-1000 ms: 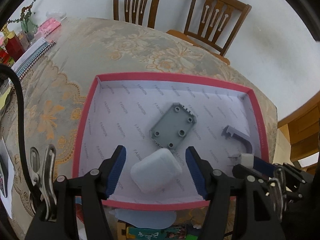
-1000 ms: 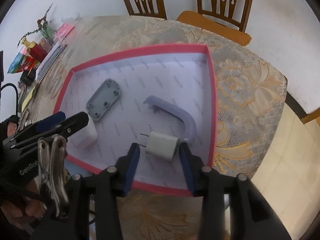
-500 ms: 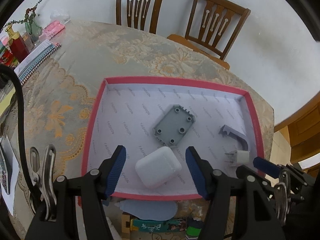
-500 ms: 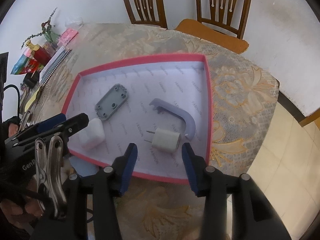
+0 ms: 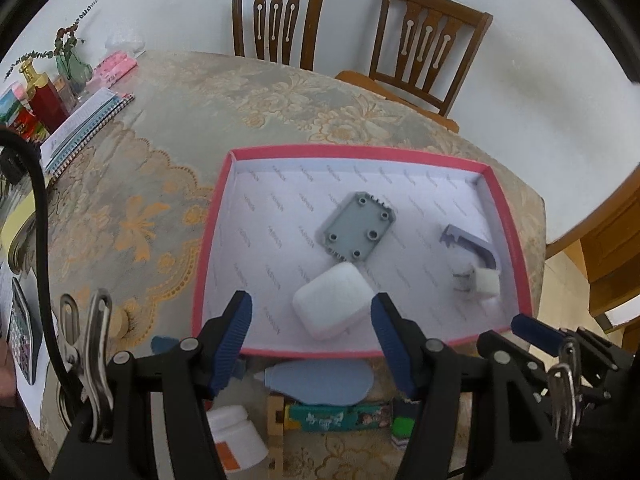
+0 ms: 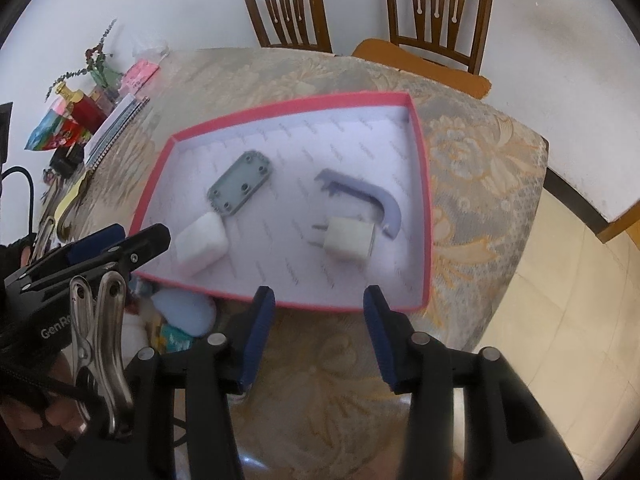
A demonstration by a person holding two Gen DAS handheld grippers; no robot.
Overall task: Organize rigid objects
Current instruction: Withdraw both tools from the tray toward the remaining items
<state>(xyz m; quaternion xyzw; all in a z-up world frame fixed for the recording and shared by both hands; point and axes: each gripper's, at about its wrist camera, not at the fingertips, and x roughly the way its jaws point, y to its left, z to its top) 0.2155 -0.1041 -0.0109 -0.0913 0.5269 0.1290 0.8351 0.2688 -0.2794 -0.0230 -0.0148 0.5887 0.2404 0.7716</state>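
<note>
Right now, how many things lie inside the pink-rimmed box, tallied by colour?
White: 2, the earbud case and the plug adapter.
Grey: 1, the flat plate with holes.
Lavender: 1, the curved handle.
Total: 4, all lying loose on the floor of the pink-rimmed box.

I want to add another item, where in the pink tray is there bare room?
Free: the pink tray's left third, between its left wall and the gray plate, plus the far strip behind the plate. Crowded: the right corner, where the white charger touches the lavender hook.
</note>
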